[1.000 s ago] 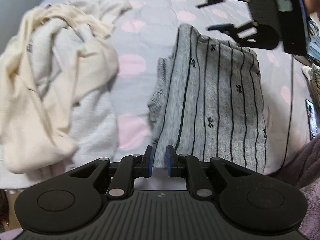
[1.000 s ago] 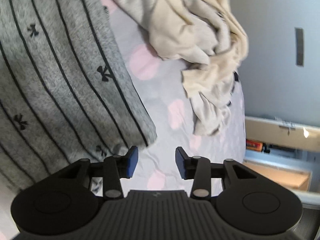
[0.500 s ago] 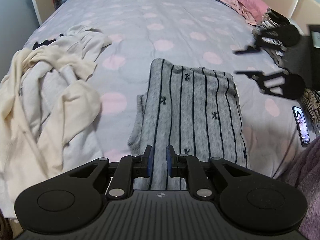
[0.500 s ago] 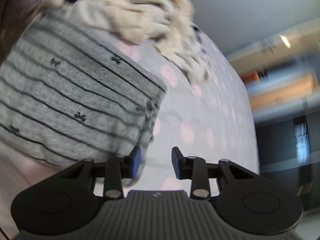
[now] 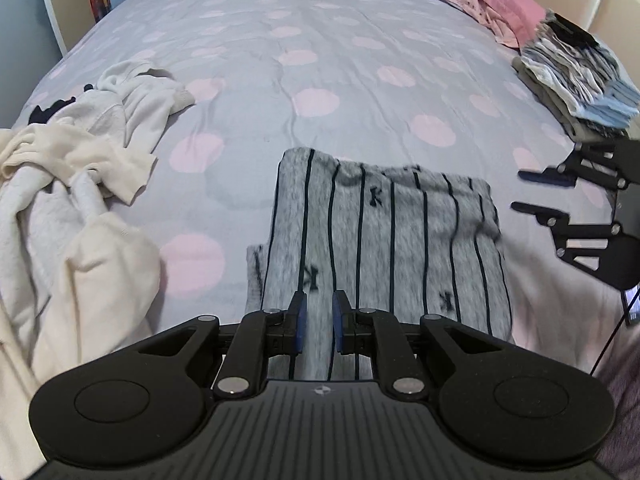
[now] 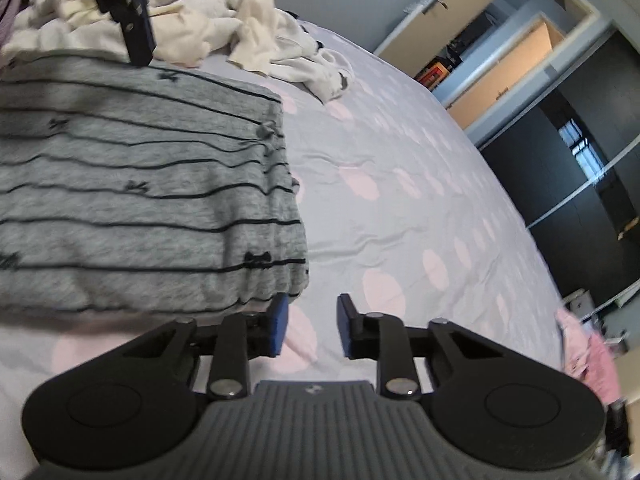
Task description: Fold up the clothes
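One bed (image 5: 320, 52), its grey cover dotted pink, carries one rumpled heap of cream clothes (image 5: 76, 200), one stack of folded clothes (image 5: 576, 76) and one folded grey striped garment (image 5: 384, 240), fuzzy, rectangular, stripes running away from the left tool (image 5: 318, 320). That tool is clamped on its near edge. The right tool (image 6: 310, 324) is closing with nothing between its jaws.

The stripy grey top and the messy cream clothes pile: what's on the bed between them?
Nothing: only bare spotted bedcover between the stripy grey top and cream pile, in the left wrist view.
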Tool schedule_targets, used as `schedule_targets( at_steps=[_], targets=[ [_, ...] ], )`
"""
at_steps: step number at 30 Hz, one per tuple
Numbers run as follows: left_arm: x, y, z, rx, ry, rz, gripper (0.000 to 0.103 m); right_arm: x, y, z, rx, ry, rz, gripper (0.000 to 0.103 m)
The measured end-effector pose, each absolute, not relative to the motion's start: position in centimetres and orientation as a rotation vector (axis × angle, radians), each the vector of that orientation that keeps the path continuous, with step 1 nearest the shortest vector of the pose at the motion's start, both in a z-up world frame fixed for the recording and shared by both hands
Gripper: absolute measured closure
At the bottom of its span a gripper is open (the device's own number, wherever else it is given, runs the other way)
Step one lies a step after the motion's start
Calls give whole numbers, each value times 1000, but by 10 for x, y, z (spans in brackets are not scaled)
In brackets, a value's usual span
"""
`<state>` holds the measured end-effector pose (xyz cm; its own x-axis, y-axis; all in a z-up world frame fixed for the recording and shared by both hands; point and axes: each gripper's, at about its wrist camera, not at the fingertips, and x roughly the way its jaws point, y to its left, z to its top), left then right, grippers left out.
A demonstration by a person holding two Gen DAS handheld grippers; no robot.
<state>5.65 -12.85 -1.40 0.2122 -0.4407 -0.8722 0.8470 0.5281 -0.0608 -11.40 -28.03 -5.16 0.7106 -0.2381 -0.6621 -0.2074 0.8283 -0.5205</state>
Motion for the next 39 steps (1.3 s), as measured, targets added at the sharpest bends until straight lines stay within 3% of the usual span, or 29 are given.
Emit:
schedule_targets(
  at_steps=[4,7,16,19,20,21,23,27,35,39],
  targets=[
    [67,-144,-30,510,1007,-914,92,-94,-296,-61,-468,790,19,78],
    [77,-154,-45,548,1008,-862,92,-76,-302,-78,-436,851,43,100],
    [109,-151,-57,438,1090,-827,93,-51,-327,-106,-286,950,-77,103],
    [107,-146,-49,420,1044,-800,92,-54,-331,-94,-215,945,-114,98],
    [106,-143,-46,415,1025,-787,91,-57,-332,-90,-198,936,-128,91],
    [104,-140,-42,406,1009,-776,88,-60,-334,-86,-182,926,-148,74],
    [101,-129,-35,364,993,-765,82,-66,-337,-80,-143,903,-186,62],
    [89,-104,-27,295,980,-738,63,-79,-340,-67,2,879,-201,54],
    [60,-52,-34,223,1018,-668,62,-118,-306,-50,244,865,-153,31],
    [38,-36,-41,219,1027,-645,62,-141,-274,-54,299,882,-95,29]
  ],
)
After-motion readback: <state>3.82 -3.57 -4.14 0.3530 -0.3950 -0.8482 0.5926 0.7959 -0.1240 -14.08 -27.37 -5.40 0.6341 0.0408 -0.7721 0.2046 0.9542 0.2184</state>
